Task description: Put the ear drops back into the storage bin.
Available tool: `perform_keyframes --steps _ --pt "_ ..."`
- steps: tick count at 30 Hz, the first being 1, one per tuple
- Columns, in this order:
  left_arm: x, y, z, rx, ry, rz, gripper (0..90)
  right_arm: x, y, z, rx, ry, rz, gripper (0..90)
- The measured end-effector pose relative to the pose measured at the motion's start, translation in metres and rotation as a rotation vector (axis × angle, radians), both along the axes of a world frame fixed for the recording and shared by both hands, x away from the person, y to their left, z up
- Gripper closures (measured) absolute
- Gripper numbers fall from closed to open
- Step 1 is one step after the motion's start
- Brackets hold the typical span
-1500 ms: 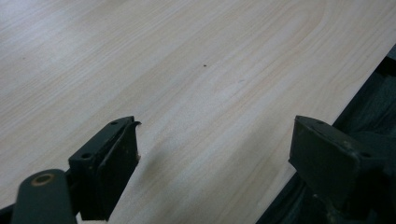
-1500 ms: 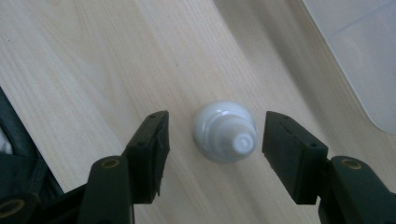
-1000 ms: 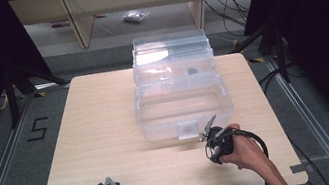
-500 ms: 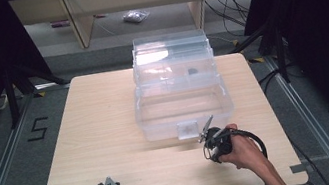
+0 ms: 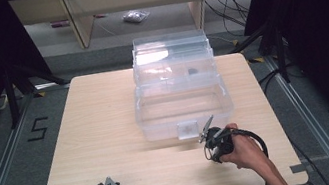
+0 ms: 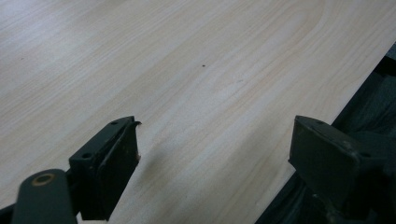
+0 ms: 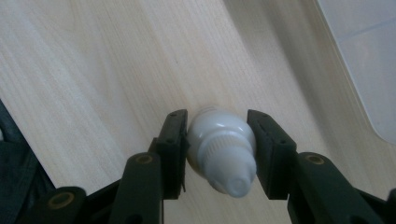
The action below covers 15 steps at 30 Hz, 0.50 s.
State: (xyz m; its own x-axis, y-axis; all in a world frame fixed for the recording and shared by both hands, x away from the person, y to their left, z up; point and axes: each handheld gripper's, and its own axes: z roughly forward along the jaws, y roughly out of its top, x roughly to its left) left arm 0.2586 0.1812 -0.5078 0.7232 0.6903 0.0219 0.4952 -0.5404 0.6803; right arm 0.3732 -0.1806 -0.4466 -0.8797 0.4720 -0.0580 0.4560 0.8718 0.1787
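A small white bottle (image 7: 222, 151) sits clamped between the jaws of the right tongs (image 7: 219, 140), whose pads press on both of its sides after closing in on it over the last moment. The tongs hold it just above the pale wooden surface (image 5: 103, 133), close to the front right corner of a clear plastic box (image 5: 181, 100) that stands open near the surface's middle. Well away from the box, at the near left edge of the surface, the left tongs (image 6: 215, 149) hang with jaws spread wide and nothing between them.
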Motion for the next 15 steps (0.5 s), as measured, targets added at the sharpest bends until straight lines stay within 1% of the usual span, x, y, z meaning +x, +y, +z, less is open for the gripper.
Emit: perform_keyframes --steps 1,2,3,4,5,6,7,8,9,10,12,13,14,15 --pt "0.000 0.001 0.001 0.010 -0.008 -0.012 15.1 0.000 0.000 0.001 0.002 -0.004 -0.002 60.0" --pt "0.000 0.001 0.000 0.011 -0.006 -0.010 15.1 -0.001 0.000 0.002 0.005 -0.004 0.001 60.1" --pt "0.000 0.000 0.000 0.002 0.001 0.000 15.1 0.000 0.000 0.003 -0.001 0.007 0.006 60.0" --pt "0.000 0.000 0.000 0.004 -0.004 -0.003 15.1 -0.001 0.001 0.004 0.004 -0.003 0.001 60.0" --pt "0.000 0.001 0.001 0.007 -0.006 -0.007 15.0 -0.001 0.000 0.004 0.008 -0.002 0.010 60.1" --pt "0.000 0.000 0.000 0.001 -0.001 -0.001 15.1 0.000 0.000 0.006 0.005 0.000 0.021 60.0" --pt "0.000 0.001 0.000 0.012 -0.008 -0.013 15.1 0.000 0.000 0.007 0.000 0.003 0.017 60.0" --pt "0.000 0.001 0.000 0.013 -0.006 -0.012 15.1 0.000 -0.001 0.008 0.004 -0.002 0.022 60.0" --pt "0.000 0.000 0.000 0.001 -0.001 0.000 15.1 0.000 -0.001 0.009 0.002 -0.001 0.015 60.1" --pt "0.000 0.001 0.001 0.008 -0.007 -0.008 15.1 0.000 -0.002 0.011 0.001 0.002 0.013 60.0" --pt "0.000 0.000 0.000 0.002 -0.003 -0.001 15.1 0.001 -0.003 0.015 -0.001 0.000 0.010 60.1" --pt "0.000 0.000 0.000 0.007 -0.002 -0.003 15.1 0.001 -0.004 0.016 0.004 -0.006 0.013 60.1" --pt "0.000 0.000 0.000 0.004 -0.001 0.000 15.1 0.003 -0.005 0.018 -0.001 -0.001 0.018 60.1" --pt "0.000 0.001 0.001 0.007 -0.006 -0.004 15.1 0.002 -0.004 0.019 -0.004 -0.002 -0.001 60.1"
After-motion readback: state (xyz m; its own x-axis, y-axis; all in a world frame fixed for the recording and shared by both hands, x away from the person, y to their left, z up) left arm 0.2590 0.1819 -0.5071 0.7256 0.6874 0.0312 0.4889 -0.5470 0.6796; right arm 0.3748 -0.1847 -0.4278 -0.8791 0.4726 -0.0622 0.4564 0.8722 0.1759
